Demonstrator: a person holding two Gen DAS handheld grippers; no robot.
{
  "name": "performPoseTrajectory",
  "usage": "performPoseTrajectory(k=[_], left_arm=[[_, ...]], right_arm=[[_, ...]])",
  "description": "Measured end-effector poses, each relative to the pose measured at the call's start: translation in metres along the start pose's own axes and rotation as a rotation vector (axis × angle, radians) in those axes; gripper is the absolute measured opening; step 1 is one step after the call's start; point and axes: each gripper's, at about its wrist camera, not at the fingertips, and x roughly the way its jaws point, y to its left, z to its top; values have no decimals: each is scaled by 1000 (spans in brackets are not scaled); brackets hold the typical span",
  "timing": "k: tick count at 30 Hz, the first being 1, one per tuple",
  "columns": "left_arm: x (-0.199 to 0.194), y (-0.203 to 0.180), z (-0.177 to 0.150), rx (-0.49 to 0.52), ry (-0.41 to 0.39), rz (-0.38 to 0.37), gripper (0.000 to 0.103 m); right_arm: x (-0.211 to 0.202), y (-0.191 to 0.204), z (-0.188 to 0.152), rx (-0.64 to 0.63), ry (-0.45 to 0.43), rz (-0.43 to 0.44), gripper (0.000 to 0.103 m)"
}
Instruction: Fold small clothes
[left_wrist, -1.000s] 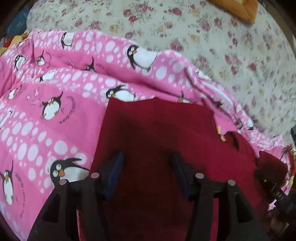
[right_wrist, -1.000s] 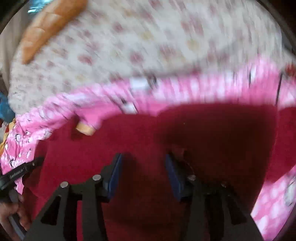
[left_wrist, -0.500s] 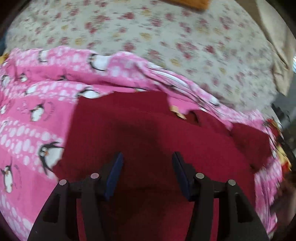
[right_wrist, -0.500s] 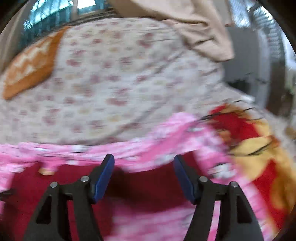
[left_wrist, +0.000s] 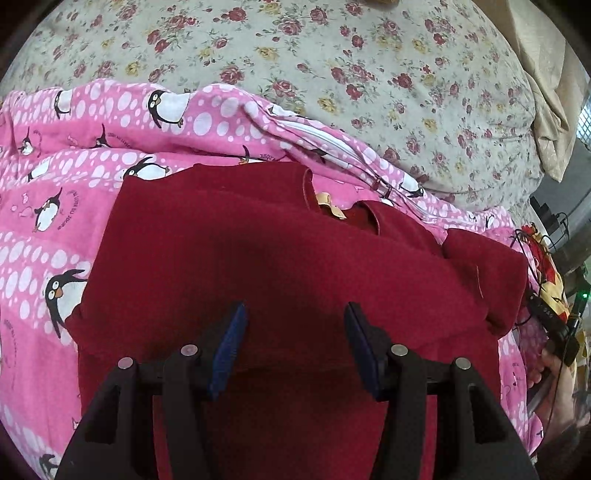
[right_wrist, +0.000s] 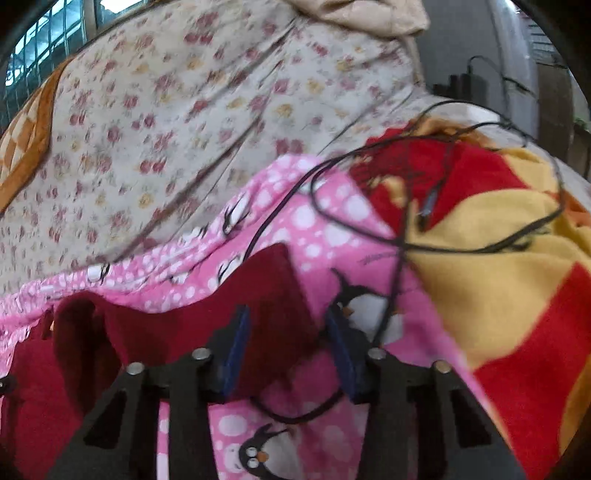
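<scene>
Left wrist view first: a dark red top (left_wrist: 266, 258) is laid out flat on a pink penguin-print blanket (left_wrist: 55, 192), which is spread over a floral bedsheet (left_wrist: 332, 66). The neckline with a tan label (left_wrist: 330, 205) is seen toward the far edge, and one sleeve (left_wrist: 487, 280) is folded back onto itself at the right. The left gripper (left_wrist: 293, 347) is held over the near part of the top, with its jaws spread wide and nothing pinched between the blue pads. At the far right edge, the other black tool is partly seen, gripped by a hand (left_wrist: 557, 384).

Right wrist view, kinda blurry: the right gripper (right_wrist: 286, 347) is positioned at the sleeve end (right_wrist: 258, 295) of the same red top, and the cloth is seen sitting between the parted fingers, but the pads aren't pressed onto it, so it's counted as apart. A black cable (right_wrist: 388, 206) is looped over the pink blanket and over a red-and-yellow blanket (right_wrist: 498, 266) to the right. An orange checked pillow (right_wrist: 26, 140) is tucked at the far left, and a window (right_wrist: 44, 40) is visible above it.
</scene>
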Motion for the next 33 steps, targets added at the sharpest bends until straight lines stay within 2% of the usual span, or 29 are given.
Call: performPoseTrajectory(k=[1, 3, 4, 6, 7, 9, 10, 12, 16, 20, 22, 25, 28, 30, 31, 33], left_arm=[[0, 0, 0, -1, 0, -1, 38], [0, 2, 1, -6, 0, -5, 38], [0, 2, 1, -9, -1, -6, 38], [-1, 4, 2, -20, -2, -10, 38], [-2, 5, 2, -26, -4, -8, 38], [-3, 7, 2, -38, -7, -5, 38], [-5, 9, 3, -46, -9, -2, 38], [-6, 12, 4, -59, -15, -1, 38], [-13, 19, 9, -89, -40, -2, 38], [-19, 30, 12, -122, -64, 1, 38], [-19, 36, 15, -142, -73, 0, 38], [-19, 44, 18, -182, -92, -23, 38], [-15, 47, 21, -216, -93, -85, 38], [-10, 43, 21, -223, -78, -130, 38], [-6, 40, 21, -216, -67, -153, 38], [2, 31, 18, -211, -48, -192, 38]], right_arm=[[1, 0, 1, 9, 2, -8, 32], [0, -6, 3, 58, 22, 1, 11], [-2, -9, 4, 92, 27, 13, 8], [-18, -7, 11, 114, -30, 2, 7], [-32, -3, 17, 120, -87, -25, 7], [-77, 2, 30, 174, -258, -76, 7], [-90, 5, 34, 187, -303, -75, 7], [-115, 21, 40, 168, -377, -39, 7], [-129, 82, 38, 54, -392, 129, 7], [-116, 170, 23, -52, -294, 430, 7], [-93, 223, 1, -127, -173, 540, 7], [-50, 279, -42, -242, 13, 577, 7], [-15, 310, -85, -319, 140, 545, 8], [-2, 321, -97, -368, 211, 512, 15], [-2, 323, -98, -380, 217, 508, 18], [-13, 315, -98, -364, 184, 521, 44]])
